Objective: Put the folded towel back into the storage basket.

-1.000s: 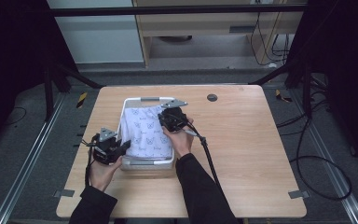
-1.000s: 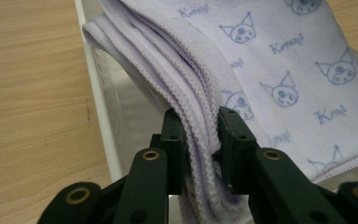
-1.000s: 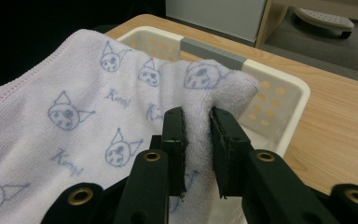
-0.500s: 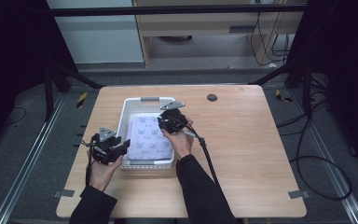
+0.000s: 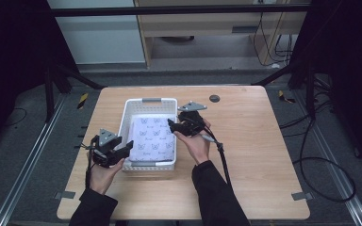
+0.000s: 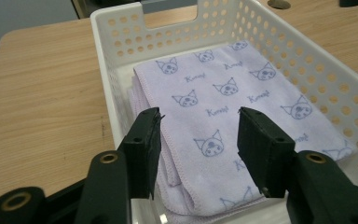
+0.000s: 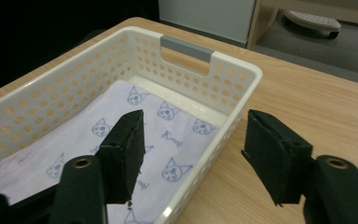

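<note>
On the wooden desk (image 5: 264, 155), the left gripper (image 5: 122, 153) hovers at the near left corner of the white perforated basket (image 5: 150, 100), jaws spread wide and empty. The folded lilac towel (image 5: 153, 137) with cat-face prints lies flat inside the basket. Farther back, the right gripper (image 5: 176, 127) hangs over the basket's right rim, jaws likewise wide apart, gripping nothing.

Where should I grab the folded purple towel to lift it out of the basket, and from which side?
Probably the folded towel's layered stitched edge nearest the left gripper, from above. It lies flat in the white basket, whose walls block any sideways approach; that edge has a gap beside it.
</note>
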Demonstrator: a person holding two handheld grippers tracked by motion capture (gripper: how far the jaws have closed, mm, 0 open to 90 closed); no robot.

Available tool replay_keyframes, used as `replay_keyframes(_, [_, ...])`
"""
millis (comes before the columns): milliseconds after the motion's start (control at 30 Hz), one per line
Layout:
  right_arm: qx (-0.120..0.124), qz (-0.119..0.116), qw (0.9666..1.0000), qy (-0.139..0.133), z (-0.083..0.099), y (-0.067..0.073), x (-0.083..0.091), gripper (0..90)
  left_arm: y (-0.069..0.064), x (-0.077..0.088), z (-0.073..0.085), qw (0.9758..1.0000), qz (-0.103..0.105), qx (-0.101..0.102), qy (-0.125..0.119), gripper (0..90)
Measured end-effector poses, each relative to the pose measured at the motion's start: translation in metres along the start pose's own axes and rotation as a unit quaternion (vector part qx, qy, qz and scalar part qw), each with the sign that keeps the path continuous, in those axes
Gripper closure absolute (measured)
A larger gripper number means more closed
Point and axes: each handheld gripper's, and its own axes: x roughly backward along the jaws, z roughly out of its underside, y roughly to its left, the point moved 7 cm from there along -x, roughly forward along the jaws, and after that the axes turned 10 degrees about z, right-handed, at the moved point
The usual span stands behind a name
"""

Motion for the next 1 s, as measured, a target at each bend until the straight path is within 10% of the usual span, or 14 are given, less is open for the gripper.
replay_keyframes(1000, [-0.042,0.014,0.9986,-0.028,0.091,-0.105,0.110,14.0,-0.006,0.030,0.009,0.9991,0.002,-0.020,-0.038,37.2])
